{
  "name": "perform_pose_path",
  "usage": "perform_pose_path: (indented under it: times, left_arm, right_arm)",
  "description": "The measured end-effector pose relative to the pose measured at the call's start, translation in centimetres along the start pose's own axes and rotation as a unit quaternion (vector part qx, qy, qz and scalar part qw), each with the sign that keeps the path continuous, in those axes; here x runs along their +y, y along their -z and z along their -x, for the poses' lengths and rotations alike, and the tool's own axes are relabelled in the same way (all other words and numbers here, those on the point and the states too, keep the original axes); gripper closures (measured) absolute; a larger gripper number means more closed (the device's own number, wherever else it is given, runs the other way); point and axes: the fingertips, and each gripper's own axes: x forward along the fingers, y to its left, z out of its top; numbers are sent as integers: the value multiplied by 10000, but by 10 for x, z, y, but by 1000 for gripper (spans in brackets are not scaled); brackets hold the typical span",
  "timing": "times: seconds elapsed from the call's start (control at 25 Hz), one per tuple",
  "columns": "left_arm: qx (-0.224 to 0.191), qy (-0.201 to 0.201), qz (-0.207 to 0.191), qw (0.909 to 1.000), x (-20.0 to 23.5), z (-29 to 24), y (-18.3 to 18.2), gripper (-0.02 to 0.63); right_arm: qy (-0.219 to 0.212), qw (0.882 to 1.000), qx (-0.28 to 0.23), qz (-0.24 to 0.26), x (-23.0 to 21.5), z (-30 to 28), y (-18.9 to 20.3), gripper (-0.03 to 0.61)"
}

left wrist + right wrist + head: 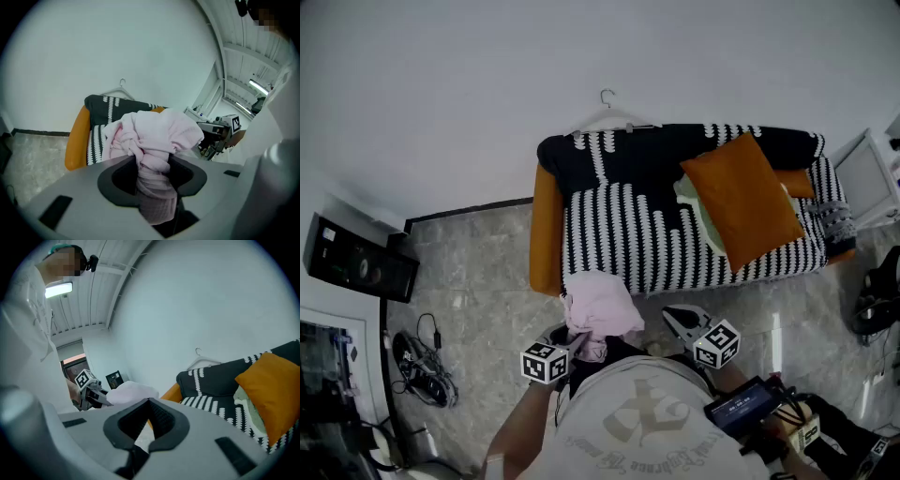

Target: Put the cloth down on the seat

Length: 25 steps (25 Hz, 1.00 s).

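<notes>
A bunched pink cloth [600,307] hangs in front of the sofa's near left corner, with my left gripper [579,339] shut on its lower part. In the left gripper view the cloth [154,136] fills the gap between the jaws of the left gripper [152,176] and bulges out above them. The seat [675,239] is a sofa under a black-and-white striped cover, just beyond the cloth. My right gripper [677,321] stands open and empty to the right of the cloth, pointing at the sofa's front. Seen from the right gripper [147,420], the cloth [133,392] is at the left.
An orange cushion [741,202] and a pale green cloth [698,211] lie on the seat's right half; its left half shows bare cover. A clothes hanger [614,117] rests on the backrest. Cables [422,361] and a black box [361,258] are on the floor at left, a white cabinet [872,178] at right.
</notes>
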Motion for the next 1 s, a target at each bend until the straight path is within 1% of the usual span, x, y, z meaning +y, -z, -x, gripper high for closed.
perform_pose_path:
  times: [0.4,0.6,0.72,1.0]
  left_arm:
    - [-178,-94,-65,9998,-25,-2,-8,433]
    - [-215,-162,-13,9996,-30,0,-4,433]
    - [-168,-195,33,9997,-33,3,-1,433]
    - [-227,-221,-2,9995,-25,6,-16,433]
  right_arm:
    - [226,9997,-113,-59,-7,33,8,563]
    - [177,9997,-129,-86,-11,33,5,562]
    - [148,9996,-125,-205,-11,34,5,561]
    - [150,9993,-56,-332,-11,23,5,562]
